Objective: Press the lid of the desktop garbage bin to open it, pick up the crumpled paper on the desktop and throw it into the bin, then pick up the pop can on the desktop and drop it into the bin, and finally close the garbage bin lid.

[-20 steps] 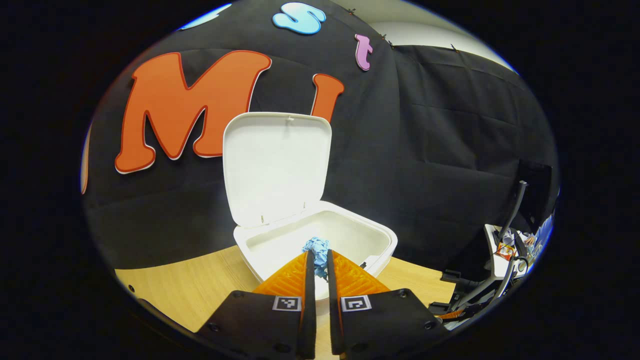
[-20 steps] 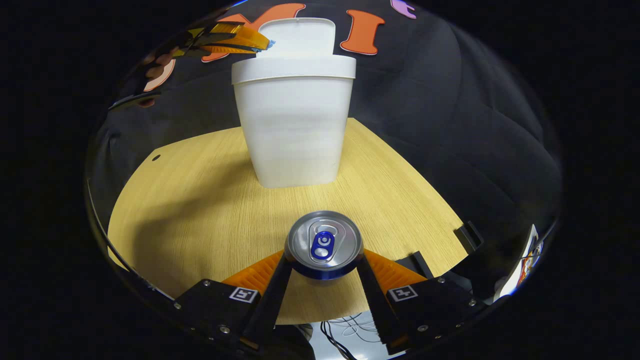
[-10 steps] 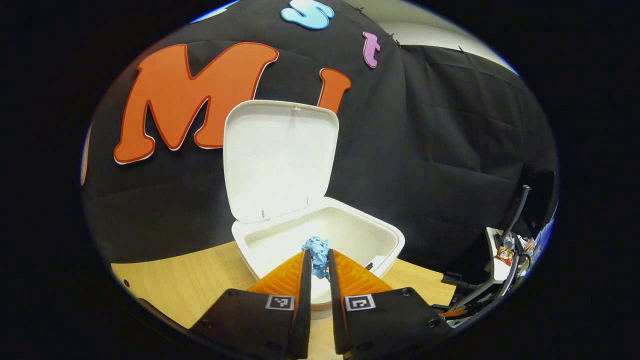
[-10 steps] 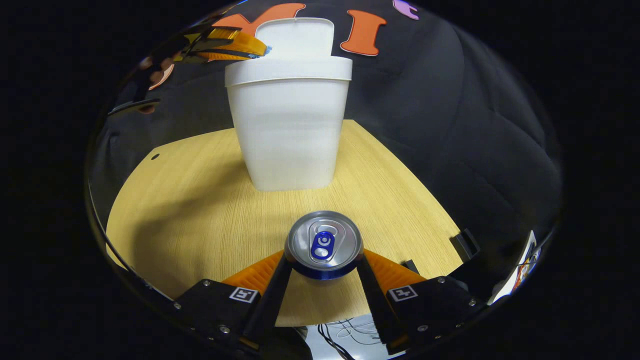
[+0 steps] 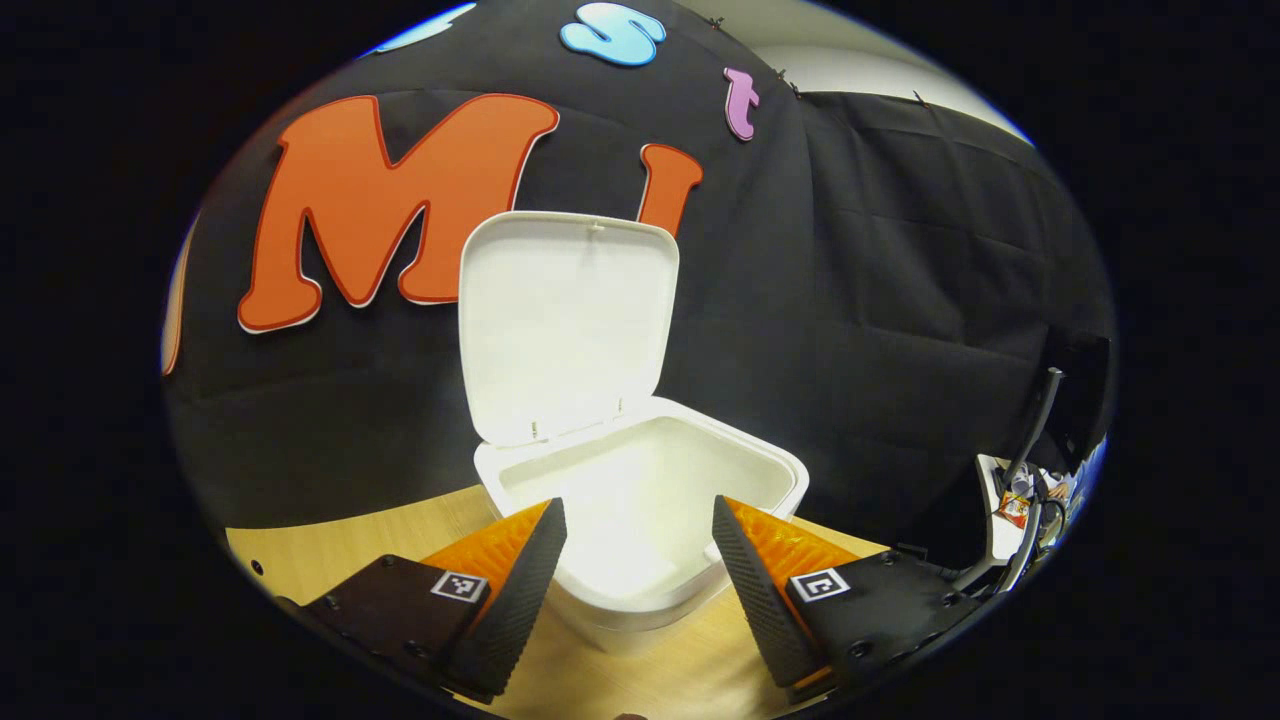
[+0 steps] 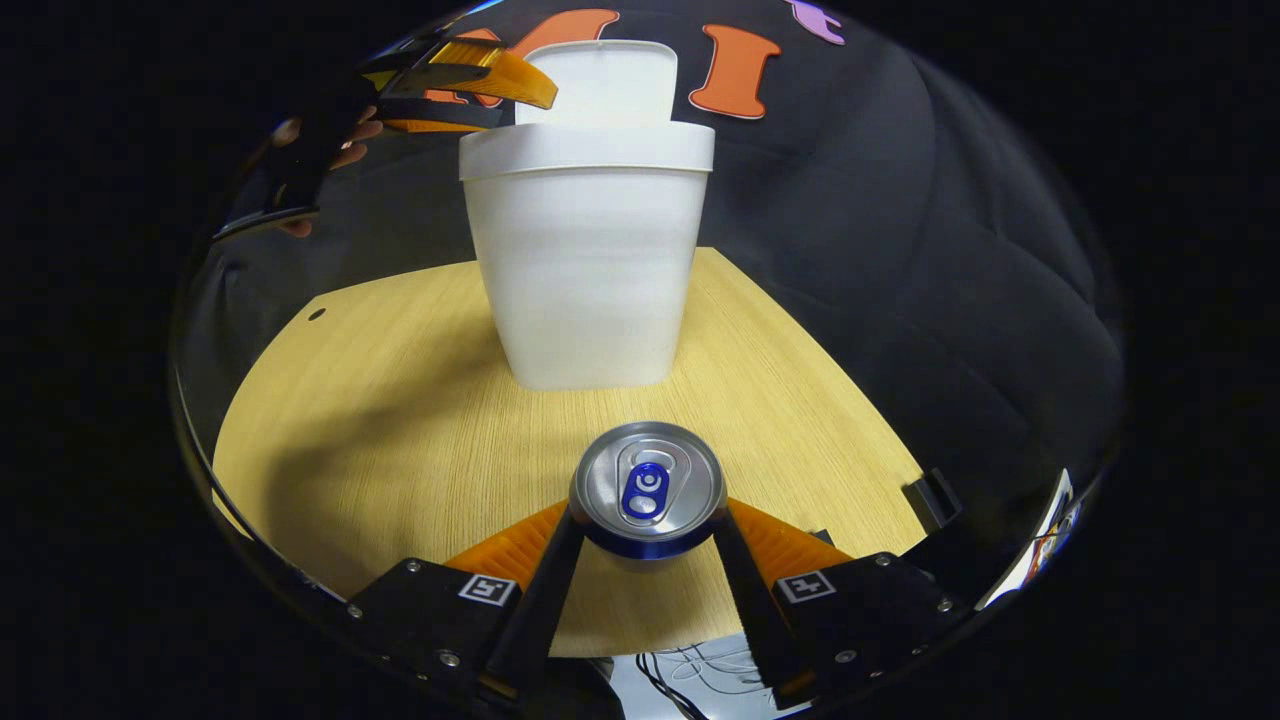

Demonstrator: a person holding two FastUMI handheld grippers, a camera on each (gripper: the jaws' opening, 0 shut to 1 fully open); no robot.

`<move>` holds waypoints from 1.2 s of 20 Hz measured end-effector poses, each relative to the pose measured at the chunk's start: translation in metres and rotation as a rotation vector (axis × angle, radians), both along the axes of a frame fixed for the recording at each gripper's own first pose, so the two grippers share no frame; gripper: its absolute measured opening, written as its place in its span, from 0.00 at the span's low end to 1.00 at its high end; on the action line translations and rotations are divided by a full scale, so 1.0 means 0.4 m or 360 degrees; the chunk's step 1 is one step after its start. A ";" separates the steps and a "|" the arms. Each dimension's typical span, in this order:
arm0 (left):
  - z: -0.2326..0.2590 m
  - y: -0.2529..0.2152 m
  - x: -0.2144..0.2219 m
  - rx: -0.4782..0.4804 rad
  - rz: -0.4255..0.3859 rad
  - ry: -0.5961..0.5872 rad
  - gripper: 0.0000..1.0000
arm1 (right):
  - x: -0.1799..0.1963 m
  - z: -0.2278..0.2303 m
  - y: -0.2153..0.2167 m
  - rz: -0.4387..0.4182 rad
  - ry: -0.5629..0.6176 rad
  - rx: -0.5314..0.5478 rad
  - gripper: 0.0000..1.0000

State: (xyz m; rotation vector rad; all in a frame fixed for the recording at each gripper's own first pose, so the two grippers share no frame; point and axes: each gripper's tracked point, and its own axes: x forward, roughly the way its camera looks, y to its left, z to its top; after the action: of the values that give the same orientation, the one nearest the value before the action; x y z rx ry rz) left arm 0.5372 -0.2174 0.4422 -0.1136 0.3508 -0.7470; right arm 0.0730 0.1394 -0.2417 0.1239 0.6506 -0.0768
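Above the open bin (image 5: 640,500) we hold the left gripper (image 5: 638,545) with its fingers spread wide and nothing between them; the lid (image 5: 565,320) stands upright behind the opening. The right gripper view shows this same left gripper (image 6: 480,85) at the bin's (image 6: 585,270) upper left rim, with part of a hand (image 6: 320,165) behind it.

Near the front edge of the tabletop (image 6: 400,430) our right gripper (image 6: 645,540) has its two fingers pressed on either side of the pop can (image 6: 648,490), which stands upright, well apart from the bin that sits toward the tabletop's far edge.

We judge the can to be light and stiff enough for a side grip, though its thin wall could dent under a hard squeeze and its smooth skin may slip. Holding it across the body just below the top rim, as we have it now, seems the sound place.

We cannot make out the crumpled paper: the bright white inside of the bin washes out its floor, so whether the paper lies there is beyond telling. The can's lower body and base are hidden under its own top, so we cannot tell whether it rests on the wood or is lifted.
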 end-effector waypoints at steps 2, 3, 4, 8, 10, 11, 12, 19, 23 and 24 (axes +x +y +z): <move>0.001 0.014 -0.002 -0.0005 0.0022 -0.0001 0.94 | 0.001 0.001 0.000 0.0006 -0.0006 -0.0003 0.75; 0.007 0.024 -0.004 -0.0009 0.0029 -0.0002 0.96 | 0.001 0.005 0.001 0.0012 -0.0008 -0.0003 0.80; 0.007 0.033 -0.006 -0.0007 0.0040 -0.0005 0.98 | 0.003 0.009 0.004 0.0016 -0.0013 -0.0007 0.80; -0.003 0.091 -0.013 -0.0002 0.0103 -0.0014 0.97 | 0.008 0.029 0.003 0.0025 -0.0035 -0.0024 0.80; -0.017 0.122 -0.018 0.0001 0.0141 0.0006 0.97 | 0.015 0.035 0.004 0.0045 -0.0041 -0.0032 0.80; -0.020 0.145 -0.021 0.0002 0.0163 0.0010 0.97 | 0.018 0.041 0.004 0.0057 -0.0052 -0.0038 0.80; -0.027 0.166 -0.021 0.0004 0.0188 0.0010 0.97 | 0.028 0.047 0.007 0.0070 -0.0053 -0.0035 0.80; -0.069 0.331 -0.029 0.0103 0.0377 -0.0010 0.97 | 0.105 0.148 0.023 0.0131 -0.0133 -0.0049 0.75; -0.099 0.409 -0.056 0.0099 0.0459 0.0051 0.98 | 0.139 0.257 -0.004 0.0168 -0.0247 -0.0106 0.80; -0.112 0.430 -0.058 0.0105 0.0483 0.0058 0.97 | 0.151 0.287 -0.016 0.0166 -0.0274 -0.0118 0.80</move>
State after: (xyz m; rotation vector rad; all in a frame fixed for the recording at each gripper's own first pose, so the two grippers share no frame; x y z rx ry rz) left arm 0.5141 -0.0454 0.3976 -0.1152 0.3825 -0.4336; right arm 0.1335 0.1331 -0.1270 0.0246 0.4807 0.0107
